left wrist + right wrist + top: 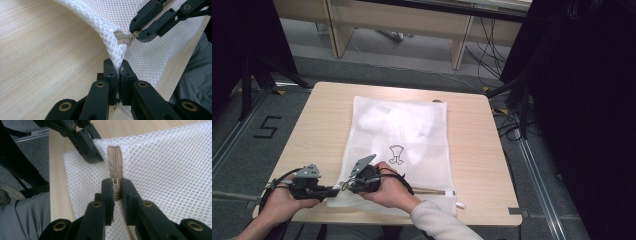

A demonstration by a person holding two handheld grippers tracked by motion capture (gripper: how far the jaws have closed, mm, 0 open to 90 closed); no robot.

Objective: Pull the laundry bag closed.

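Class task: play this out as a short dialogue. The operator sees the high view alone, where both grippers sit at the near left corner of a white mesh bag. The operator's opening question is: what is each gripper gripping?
Observer: The right gripper has its jaws closed on the zipper pull.
Operator: And the left one?
Observer: The left gripper pinches the mesh bag at its corner, just beside the zipper's end.
Operator: Is the mesh lying flat there?
Observer: No, the pinched corner is lifted off the table and stretched taut toward the zipper.
Operator: Is the zipper open there?
Observer: Beyond the pull, toward the corner, the teeth are meshed shut.
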